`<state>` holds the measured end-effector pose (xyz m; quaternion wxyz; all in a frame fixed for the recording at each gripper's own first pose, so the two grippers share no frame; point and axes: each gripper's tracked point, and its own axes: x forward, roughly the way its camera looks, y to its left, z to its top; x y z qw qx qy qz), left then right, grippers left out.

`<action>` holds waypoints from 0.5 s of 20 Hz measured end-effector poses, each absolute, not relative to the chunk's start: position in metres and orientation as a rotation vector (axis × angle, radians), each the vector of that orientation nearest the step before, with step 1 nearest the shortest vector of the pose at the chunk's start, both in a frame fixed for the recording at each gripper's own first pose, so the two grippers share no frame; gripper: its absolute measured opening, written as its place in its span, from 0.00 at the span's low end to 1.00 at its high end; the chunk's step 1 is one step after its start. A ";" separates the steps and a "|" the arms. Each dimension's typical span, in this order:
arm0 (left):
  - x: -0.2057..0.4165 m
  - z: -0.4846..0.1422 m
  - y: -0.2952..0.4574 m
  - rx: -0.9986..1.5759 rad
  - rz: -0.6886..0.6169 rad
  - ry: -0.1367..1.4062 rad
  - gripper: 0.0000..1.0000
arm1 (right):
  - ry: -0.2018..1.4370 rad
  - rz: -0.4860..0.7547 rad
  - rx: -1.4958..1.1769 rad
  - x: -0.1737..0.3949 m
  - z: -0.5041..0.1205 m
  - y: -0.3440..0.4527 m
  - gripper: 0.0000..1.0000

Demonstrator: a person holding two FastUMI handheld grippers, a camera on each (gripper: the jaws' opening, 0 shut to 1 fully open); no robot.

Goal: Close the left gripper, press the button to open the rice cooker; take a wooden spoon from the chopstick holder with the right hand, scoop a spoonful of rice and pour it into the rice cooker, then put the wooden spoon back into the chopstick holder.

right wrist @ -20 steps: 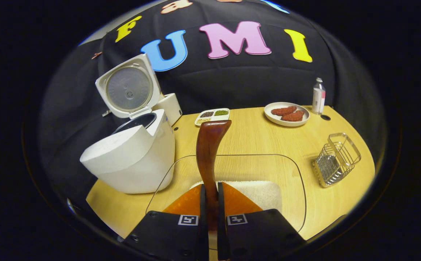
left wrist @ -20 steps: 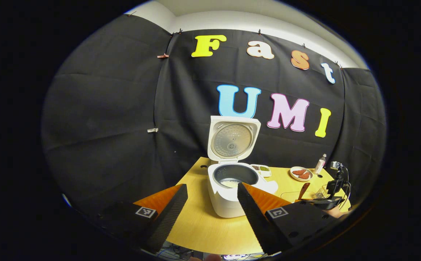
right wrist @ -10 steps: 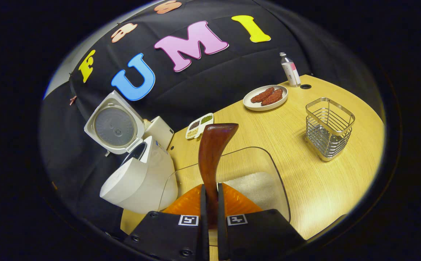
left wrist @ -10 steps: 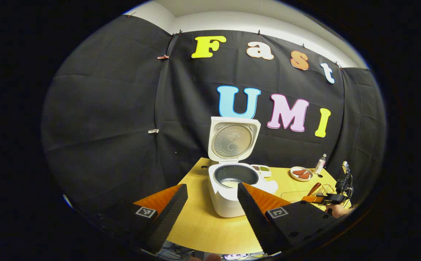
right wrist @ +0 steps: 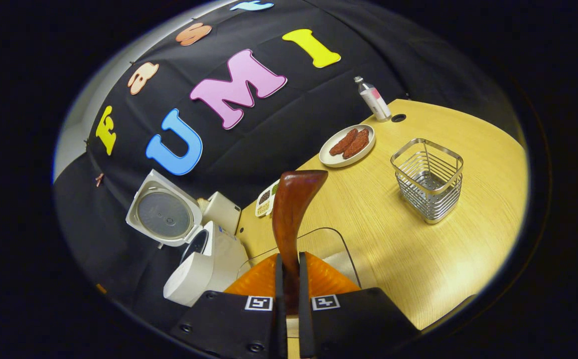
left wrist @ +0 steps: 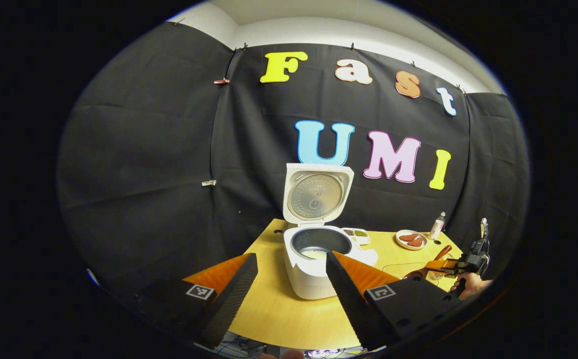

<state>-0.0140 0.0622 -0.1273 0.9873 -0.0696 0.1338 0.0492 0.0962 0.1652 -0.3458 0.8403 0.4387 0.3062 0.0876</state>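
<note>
Right gripper (right wrist: 288, 269): pinching spoon (right wrist: 291, 209), now tipped away from the rice, toward holder (right wrist: 427, 180); I judge return begun. Left gripper (left wrist: 289, 279): spread, idle. Cooker (left wrist: 314, 249): open.

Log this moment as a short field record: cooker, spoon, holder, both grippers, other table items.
rice cooker: lid up, inner pot exposed, some rice in it
wooden spoon: gripped by its handle, bowl end forward
chopstick holder: wire basket, upright, nothing in it
right gripper: shut on wooden spoon
left gripper: open, holding nothing, short of the cooker
clear tray: holds rice, below the spoon
others: plate, bottle, divided dish
</note>
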 end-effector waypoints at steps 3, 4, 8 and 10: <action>-0.015 -0.125 0.061 -0.136 0.095 0.265 0.95 | 0.640 0.174 0.993 0.098 -0.342 0.158 0.13; -0.016 -0.125 0.060 -0.135 0.094 0.265 0.95 | 0.640 0.172 1.020 0.097 -0.341 0.157 0.13; -0.016 -0.123 0.057 -0.139 0.089 0.260 0.95 | 0.631 0.173 1.132 0.098 -0.336 0.154 0.14; -0.017 -0.124 0.057 -0.135 0.086 0.261 0.96 | 0.632 0.167 1.137 0.098 -0.337 0.153 0.13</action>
